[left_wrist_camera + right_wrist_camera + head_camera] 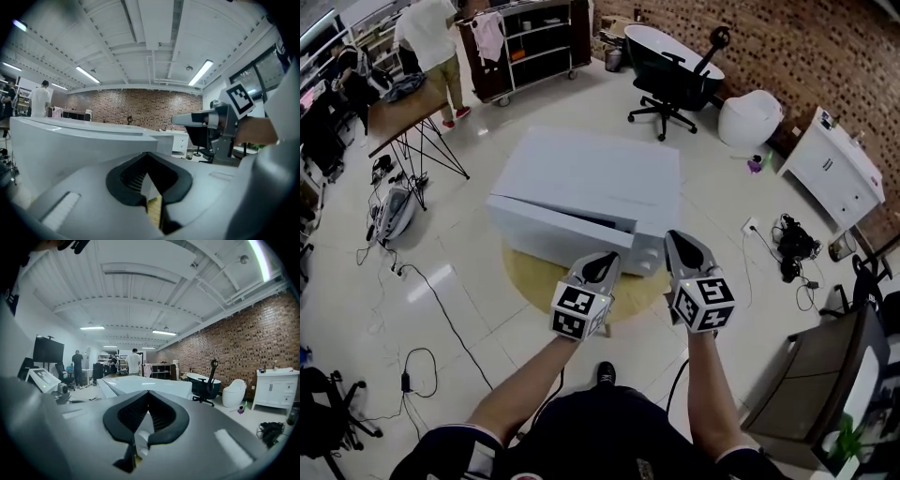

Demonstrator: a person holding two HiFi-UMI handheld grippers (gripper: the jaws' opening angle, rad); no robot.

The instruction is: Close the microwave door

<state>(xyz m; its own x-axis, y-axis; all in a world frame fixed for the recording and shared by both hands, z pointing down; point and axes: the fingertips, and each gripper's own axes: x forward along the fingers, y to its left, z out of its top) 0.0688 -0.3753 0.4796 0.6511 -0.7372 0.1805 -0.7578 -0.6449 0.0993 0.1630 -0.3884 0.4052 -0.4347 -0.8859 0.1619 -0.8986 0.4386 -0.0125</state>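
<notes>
A white microwave (591,178) stands on a low round wooden table (534,277) in the head view. Its door (553,228) is ajar, with a dark gap along its top towards the right end. My left gripper (602,268) is shut and empty, with its tips just in front of the microwave's lower right front. My right gripper (684,248) is also shut and empty, beside the microwave's front right corner. The left gripper view shows the microwave's white body (70,140) close ahead and the right gripper (197,119) to the right. The microwave's top (145,384) shows beyond the jaws in the right gripper view.
A black office chair (675,70), a white rounded seat (748,117) and a white cabinet (830,169) stand behind and right. Cables (422,309) trail on the floor at left. A dark chair (806,375) is near my right. A person (431,47) stands far back left.
</notes>
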